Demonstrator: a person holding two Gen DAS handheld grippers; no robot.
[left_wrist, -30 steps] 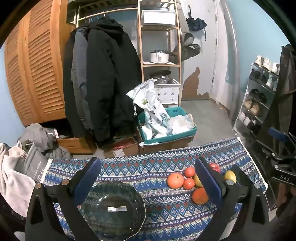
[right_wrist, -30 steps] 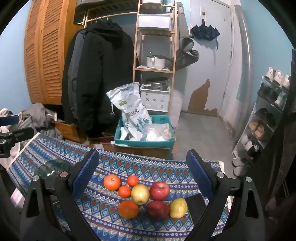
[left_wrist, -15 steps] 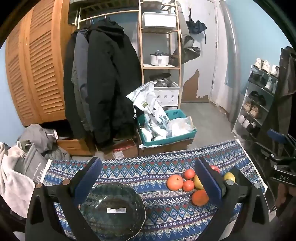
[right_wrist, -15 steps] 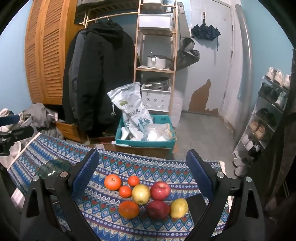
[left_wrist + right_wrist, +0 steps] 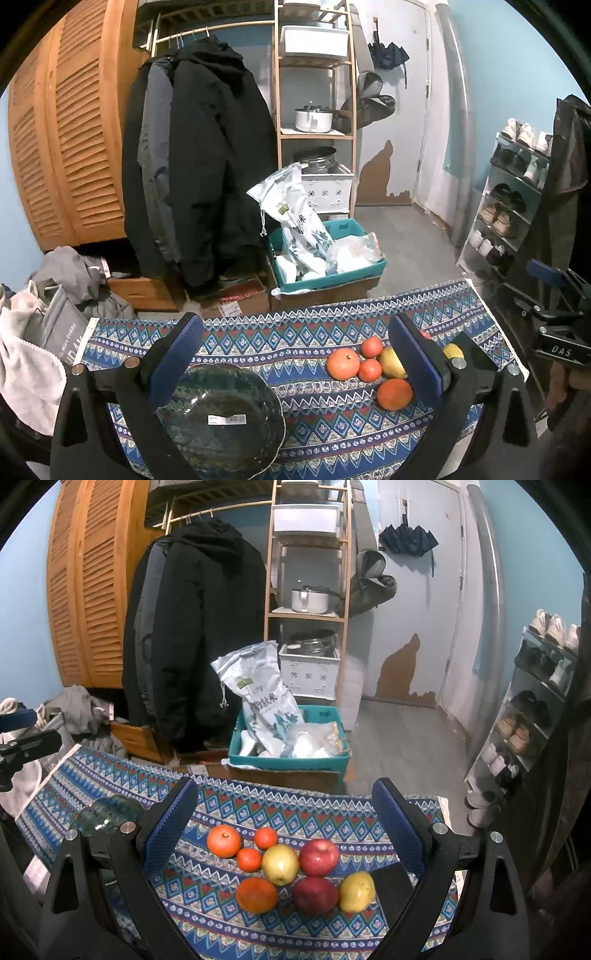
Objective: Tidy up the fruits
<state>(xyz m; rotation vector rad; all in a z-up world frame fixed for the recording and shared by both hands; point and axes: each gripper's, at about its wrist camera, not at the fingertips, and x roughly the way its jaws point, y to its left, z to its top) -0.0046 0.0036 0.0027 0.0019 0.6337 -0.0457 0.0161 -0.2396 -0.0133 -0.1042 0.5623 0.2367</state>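
A cluster of fruit lies on a patterned blue tablecloth (image 5: 325, 812): several oranges such as the big one (image 5: 223, 840), two red apples (image 5: 318, 856), a yellow apple (image 5: 280, 864) and a yellow pear (image 5: 357, 891). My right gripper (image 5: 284, 812) hovers open above and around them, holding nothing. A dark glass bowl (image 5: 225, 417) with a white label sits on the cloth to the left, empty. My left gripper (image 5: 295, 350) stands open over it, with the oranges (image 5: 342, 363) toward its right finger. Part of the fruit is hidden behind that finger.
Beyond the table's far edge stand a teal crate (image 5: 288, 749) with a rice bag, a wooden shelf (image 5: 306, 616) and hanging dark coats (image 5: 199, 166). A shoe rack (image 5: 532, 709) is on the right. Clothes (image 5: 33, 332) are piled at the left end.
Both views shift only slightly; the left gripper has risen a little. Fruit and bowl lie where they were, and both grippers stay open.
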